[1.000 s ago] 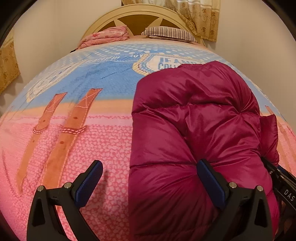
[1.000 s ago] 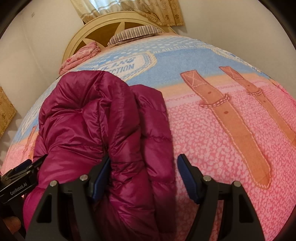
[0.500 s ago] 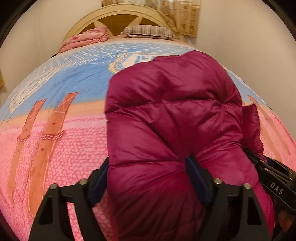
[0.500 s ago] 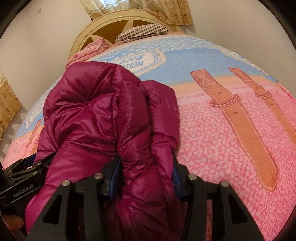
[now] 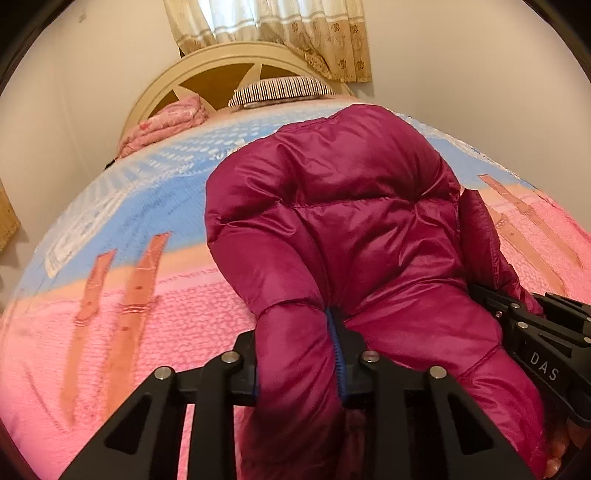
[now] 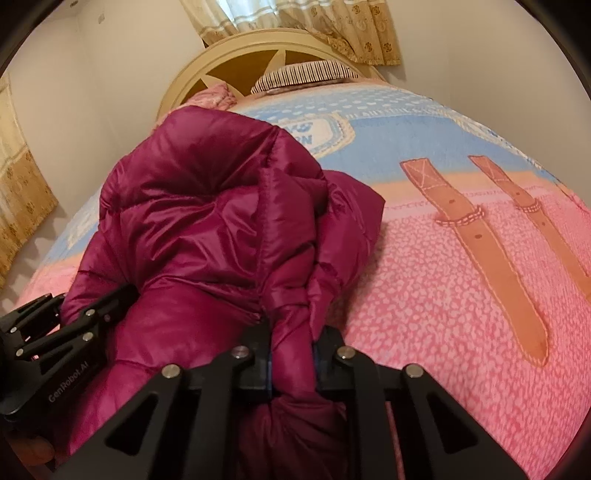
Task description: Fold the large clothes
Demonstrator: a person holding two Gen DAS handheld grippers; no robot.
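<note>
A puffy magenta down jacket lies bunched on the bed, and it also shows in the right wrist view. My left gripper is shut on the jacket's near left edge, with fabric bulging between the blue pads. My right gripper is shut on the jacket's near right edge. The right gripper's body shows at the right of the left wrist view. The left gripper's body shows at the left of the right wrist view. Both hold the near end raised off the bed.
The bed has a pink and blue blanket with brown strap prints. A striped pillow and a folded pink quilt lie by the cream headboard. Walls and curtains stand behind.
Both grippers closed on the jacket's near edge, one at each side. They have lifted it, and both views now tilt up toward the headboard.
</note>
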